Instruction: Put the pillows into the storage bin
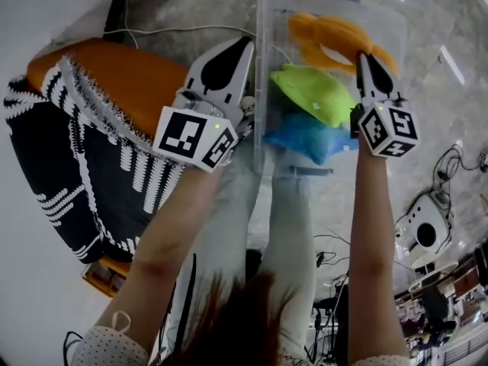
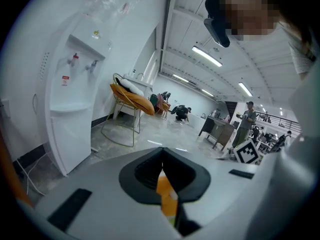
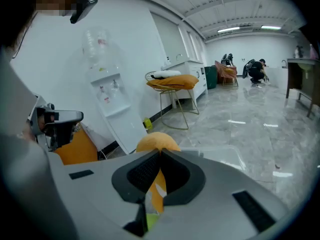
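A clear storage bin [image 1: 259,75] stands on the floor in front of me. Three pillows lie in it: an orange one [image 1: 328,33] at the far end, a green one [image 1: 316,94] in the middle and a blue one [image 1: 305,139] nearest me. My left gripper [image 1: 245,43] is shut and empty beside the bin's left wall. My right gripper [image 1: 361,58] is shut and empty over the orange pillow's right end. In the right gripper view the orange pillow [image 3: 157,140] bulges just past the gripper [image 3: 160,153]. In the left gripper view, orange and green show through the slit under the gripper [image 2: 162,151].
An orange seat [image 1: 130,75] draped with a black-and-white blanket [image 1: 69,151] stands left of the bin. A cable [image 1: 175,30] runs over the floor behind it. A white device [image 1: 427,231] lies at the right. A water dispenser [image 2: 75,99] and a wire chair [image 2: 127,101] stand by the wall.
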